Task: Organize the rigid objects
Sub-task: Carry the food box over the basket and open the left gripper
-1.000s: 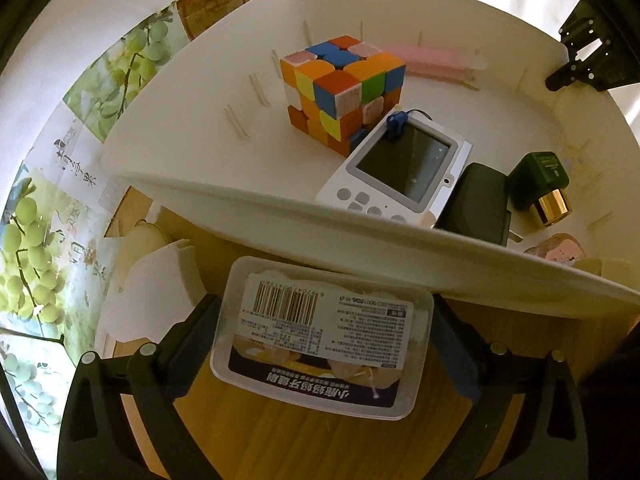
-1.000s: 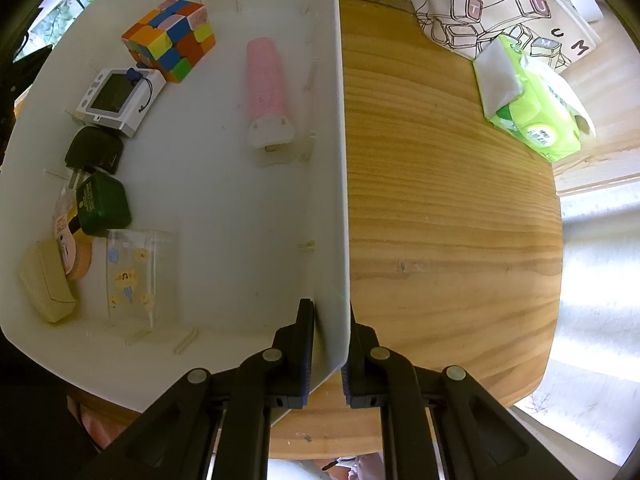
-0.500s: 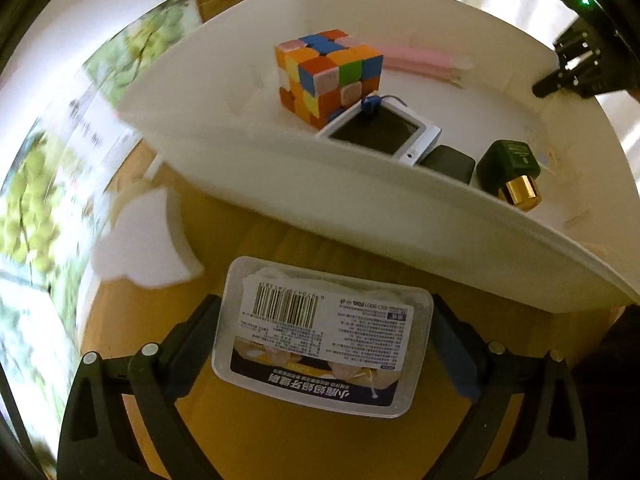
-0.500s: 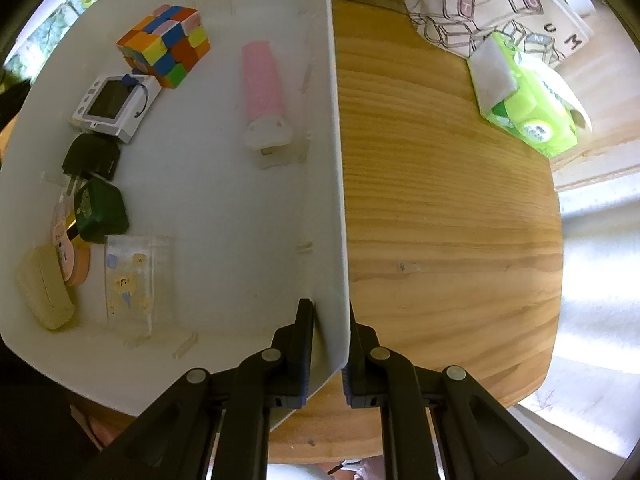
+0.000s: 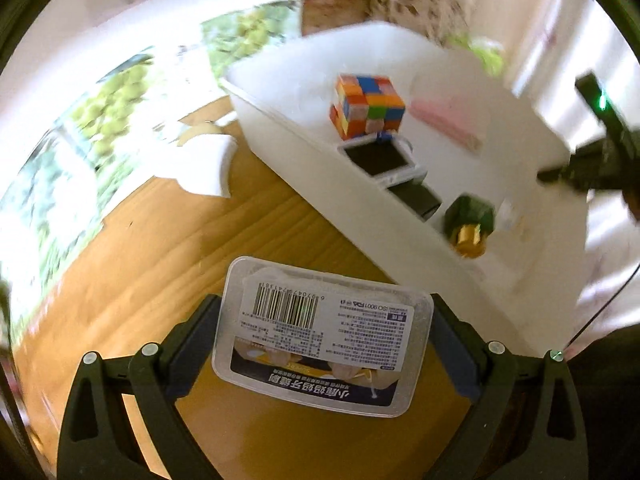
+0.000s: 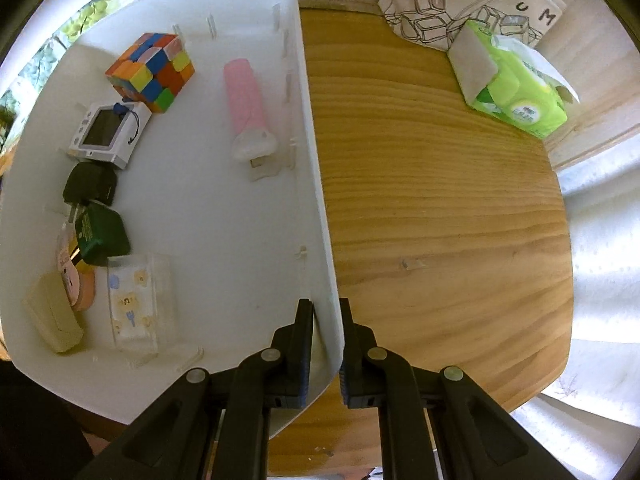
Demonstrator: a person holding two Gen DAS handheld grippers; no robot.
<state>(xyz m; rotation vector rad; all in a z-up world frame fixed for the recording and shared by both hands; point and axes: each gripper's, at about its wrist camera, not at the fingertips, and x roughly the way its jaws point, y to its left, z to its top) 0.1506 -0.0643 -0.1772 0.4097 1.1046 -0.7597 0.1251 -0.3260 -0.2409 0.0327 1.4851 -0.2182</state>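
The left gripper (image 5: 324, 344) held a clear labelled box (image 5: 320, 340); only the right view showed the right gripper (image 6: 326, 344) pinching the white bin's wall (image 6: 320, 240).

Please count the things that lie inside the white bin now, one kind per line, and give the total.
Puzzle cube: 1
White device with screen: 1
Pink tube-shaped item: 1
Black plug adapter: 1
Green plug adapter: 1
Clear patterned box: 1
Beige case: 1
Pink round item, partly hidden: 1
Total: 8
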